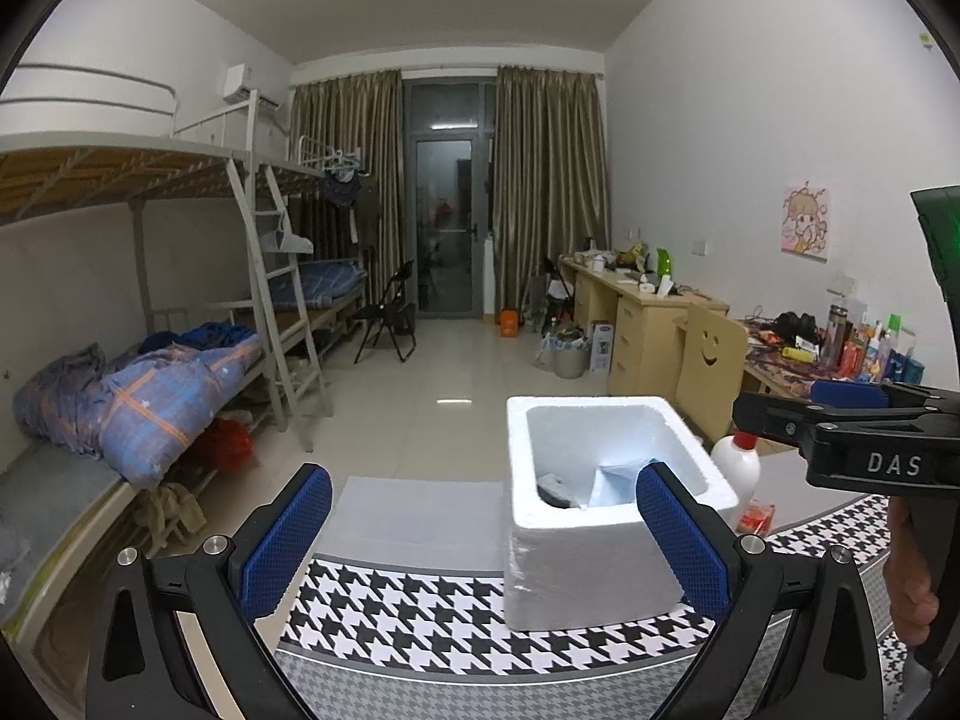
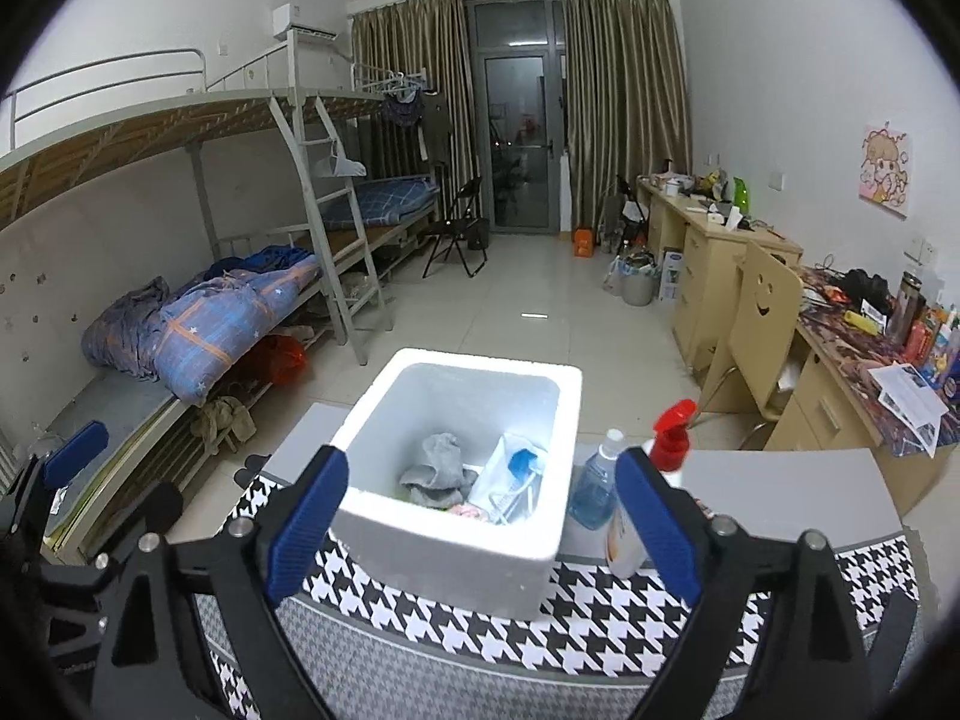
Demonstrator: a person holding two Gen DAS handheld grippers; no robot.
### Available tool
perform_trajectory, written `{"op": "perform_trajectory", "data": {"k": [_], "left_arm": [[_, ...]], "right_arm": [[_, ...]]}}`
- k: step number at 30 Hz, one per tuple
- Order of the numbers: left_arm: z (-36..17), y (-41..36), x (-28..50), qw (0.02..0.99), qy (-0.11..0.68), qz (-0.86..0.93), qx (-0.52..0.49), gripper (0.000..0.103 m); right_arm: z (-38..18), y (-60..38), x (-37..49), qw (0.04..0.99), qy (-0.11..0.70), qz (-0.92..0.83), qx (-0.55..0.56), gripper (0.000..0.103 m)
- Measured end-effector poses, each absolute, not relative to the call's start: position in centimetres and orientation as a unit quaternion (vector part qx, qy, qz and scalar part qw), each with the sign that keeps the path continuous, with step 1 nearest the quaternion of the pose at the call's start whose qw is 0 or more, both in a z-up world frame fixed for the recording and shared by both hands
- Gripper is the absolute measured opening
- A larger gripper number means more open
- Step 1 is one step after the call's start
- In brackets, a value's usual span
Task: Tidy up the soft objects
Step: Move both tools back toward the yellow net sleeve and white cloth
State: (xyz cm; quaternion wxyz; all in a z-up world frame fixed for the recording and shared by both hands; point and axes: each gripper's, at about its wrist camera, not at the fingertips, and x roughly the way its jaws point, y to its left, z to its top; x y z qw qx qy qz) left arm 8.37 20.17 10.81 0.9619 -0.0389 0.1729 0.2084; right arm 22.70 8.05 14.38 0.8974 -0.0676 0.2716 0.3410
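Observation:
A white foam box [image 2: 444,558] stands on the houndstooth-cloth table [image 2: 600,618]; it also shows in the left wrist view [image 1: 576,564]. Inside lie a grey crumpled cloth [image 2: 437,469], a clear plastic pack with a blue part [image 2: 513,480] and a bit of pink. My right gripper [image 2: 483,516] is open and empty, held just above the box's near side. My left gripper [image 1: 483,531] is open and empty, left of and in front of the box. The right gripper's side [image 1: 840,432] shows in the left wrist view.
A white spray bottle with a red trigger [image 2: 654,480] and a blue liquid bottle [image 2: 594,483] stand right of the box. Bunk beds with a blue quilt [image 2: 222,318] line the left wall. Desks and a smiley-back chair [image 2: 762,312] line the right.

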Motion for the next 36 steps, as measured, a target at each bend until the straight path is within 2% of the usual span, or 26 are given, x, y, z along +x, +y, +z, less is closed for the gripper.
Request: {"op": "perform_trajectory", "data": {"k": [21, 36], "left_arm": [[11.3, 15.2, 4.9, 0.974, 0.156, 0.163, -0.029, 0.102], [9.4, 10.7, 3.6, 0.98, 0.155, 0.12, -0.039, 0.102]], "right_arm": [[14.5, 1.2, 17.2, 0.909, 0.238, 0.335, -0.07, 0.096], [13.3, -3.7, 13.8, 0.915, 0.227, 0.327, -0.063, 0.096]]}}
